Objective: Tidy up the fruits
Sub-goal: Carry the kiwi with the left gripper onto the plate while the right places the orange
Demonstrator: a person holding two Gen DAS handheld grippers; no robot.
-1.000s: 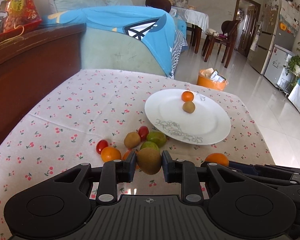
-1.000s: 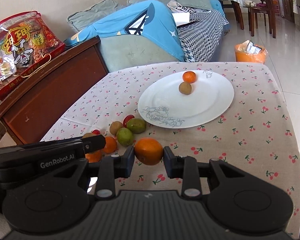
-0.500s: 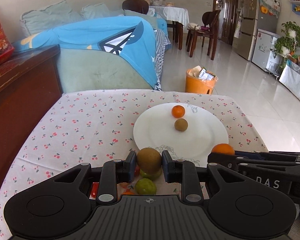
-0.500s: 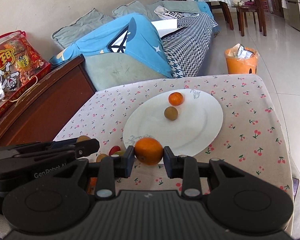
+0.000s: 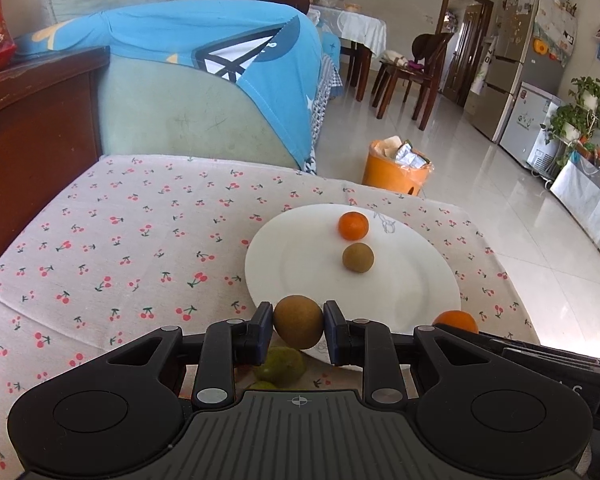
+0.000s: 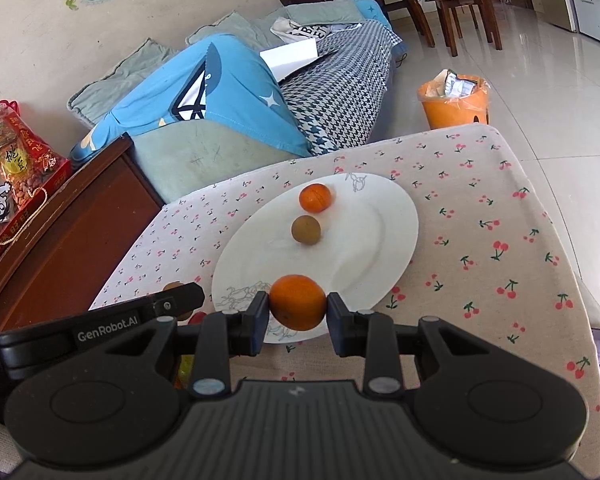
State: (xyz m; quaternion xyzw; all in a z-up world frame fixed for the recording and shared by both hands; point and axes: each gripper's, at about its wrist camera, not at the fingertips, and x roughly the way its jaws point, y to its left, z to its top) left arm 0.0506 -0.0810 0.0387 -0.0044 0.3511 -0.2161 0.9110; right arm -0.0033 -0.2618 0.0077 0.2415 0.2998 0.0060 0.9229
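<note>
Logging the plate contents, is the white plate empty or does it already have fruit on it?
Not empty. The white plate holds a small orange and a brown kiwi; both tongs carry fruit near its rim.

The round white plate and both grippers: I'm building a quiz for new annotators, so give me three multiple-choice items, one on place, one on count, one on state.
1. Where does the round white plate sit?
A. cherry-print tablecloth
B. sofa
C. floor

2. How many fruits lie on it?
A. none
B. two
C. five

3. What does the left gripper hold?
A. nothing
B. red tomato
C. brown kiwi

Answers: 1 A, the cherry-print tablecloth surrounds it; 2 B, a small orange mandarin and a small brown kiwi; 3 C, its fingers pinch the brown kiwi, while the right gripper pinches a round orange.
</note>
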